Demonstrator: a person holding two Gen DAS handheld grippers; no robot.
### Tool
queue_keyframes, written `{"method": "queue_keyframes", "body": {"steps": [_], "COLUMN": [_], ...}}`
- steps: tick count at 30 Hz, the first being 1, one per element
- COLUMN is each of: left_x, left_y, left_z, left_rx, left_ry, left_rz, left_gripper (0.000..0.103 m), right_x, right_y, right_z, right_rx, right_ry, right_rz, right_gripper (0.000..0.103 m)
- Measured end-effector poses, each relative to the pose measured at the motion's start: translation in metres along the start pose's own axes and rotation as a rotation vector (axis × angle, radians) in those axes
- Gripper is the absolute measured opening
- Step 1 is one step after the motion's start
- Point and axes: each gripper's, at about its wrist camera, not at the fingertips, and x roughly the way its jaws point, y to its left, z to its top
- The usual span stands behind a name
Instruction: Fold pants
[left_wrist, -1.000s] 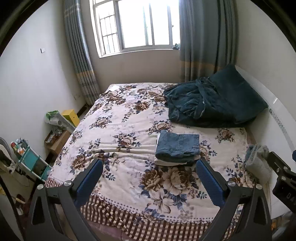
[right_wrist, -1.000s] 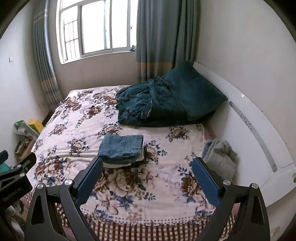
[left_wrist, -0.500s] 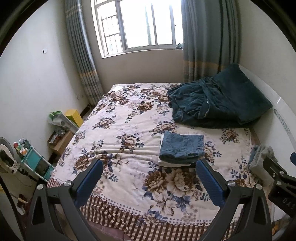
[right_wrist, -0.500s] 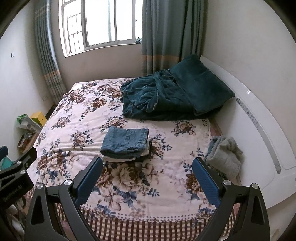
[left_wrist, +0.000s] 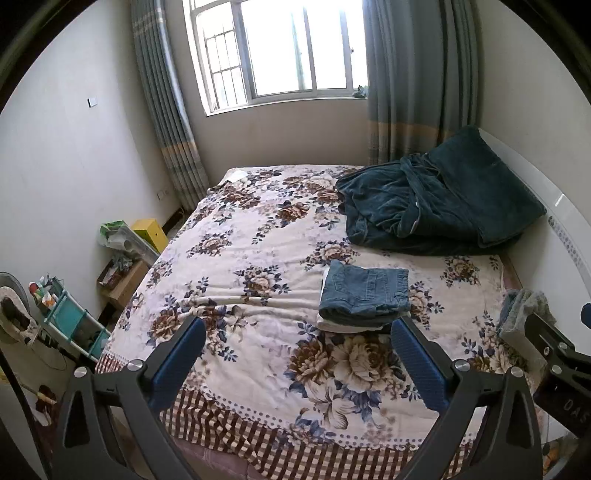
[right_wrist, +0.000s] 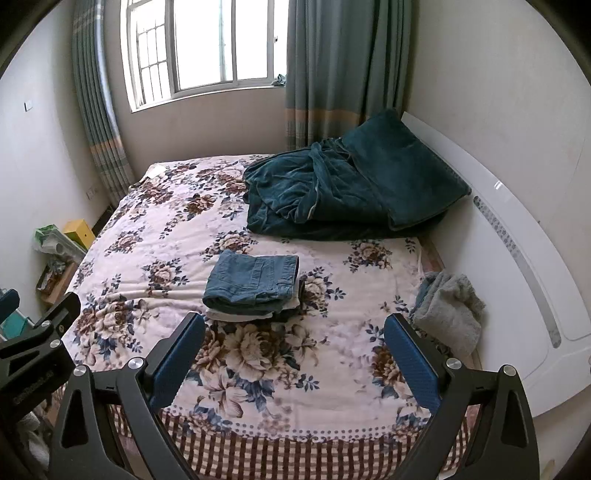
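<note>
Folded blue jeans (left_wrist: 364, 291) lie on top of a small stack of folded clothes on the floral bedspread (left_wrist: 258, 258); they also show in the right wrist view (right_wrist: 253, 280). My left gripper (left_wrist: 297, 350) is open and empty, held above the foot of the bed, short of the stack. My right gripper (right_wrist: 293, 345) is open and empty, also above the foot of the bed. Each gripper's body shows at the edge of the other's view.
A dark teal blanket (right_wrist: 343, 192) is heaped by the white headboard (right_wrist: 517, 236) at the right. A grey towel (right_wrist: 450, 306) lies at the bed's right edge. Boxes and a teal rack (left_wrist: 70, 317) stand on the floor at the left. A window is behind.
Both grippers have tilted slightly, so the bed and stack sit a little higher and to the right in view. The stack has not moved. Both grippers stay open.
</note>
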Motion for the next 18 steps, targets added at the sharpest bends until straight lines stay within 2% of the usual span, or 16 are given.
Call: {"method": "queue_keyframes", "body": {"steps": [18], "left_x": [-0.0034], "left_y": [-0.0036], "left_z": [0.0043], "left_rx": [-0.001], "left_ry": [-0.006], "left_rz": [-0.006], "left_gripper": [0.103], "right_x": [-0.0034], "right_y": [-0.003], "right_z": [0.0061], "right_rx": [-0.002], "right_ry": [-0.006], "right_rz": [0.011], "right_gripper": [0.099]}}
